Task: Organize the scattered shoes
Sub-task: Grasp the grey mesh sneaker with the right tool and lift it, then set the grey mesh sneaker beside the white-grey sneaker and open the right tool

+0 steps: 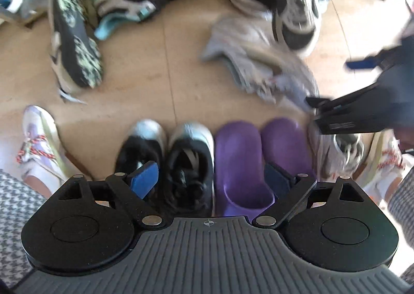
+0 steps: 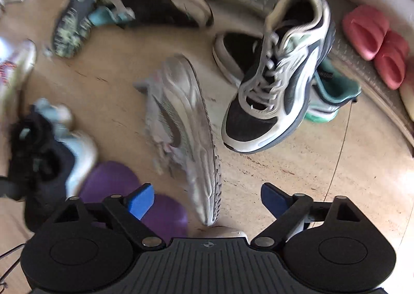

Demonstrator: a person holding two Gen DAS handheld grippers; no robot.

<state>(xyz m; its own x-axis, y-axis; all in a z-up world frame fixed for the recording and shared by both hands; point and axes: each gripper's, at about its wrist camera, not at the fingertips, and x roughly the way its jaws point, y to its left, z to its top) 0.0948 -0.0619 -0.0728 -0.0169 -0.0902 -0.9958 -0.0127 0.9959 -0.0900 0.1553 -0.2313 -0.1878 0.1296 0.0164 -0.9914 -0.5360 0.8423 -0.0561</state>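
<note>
Fingers of the left gripper [image 1: 211, 180] stand wide apart and hold nothing, pointing down over the black sneakers [image 1: 165, 162] and purple clogs [image 1: 243, 164] lined up on the floor [image 1: 155, 66]. Beyond the clogs, the right gripper [image 2: 207, 202] also points down, spread and empty, above the grey sneaker [image 2: 186, 133] lying on its side.
</note>
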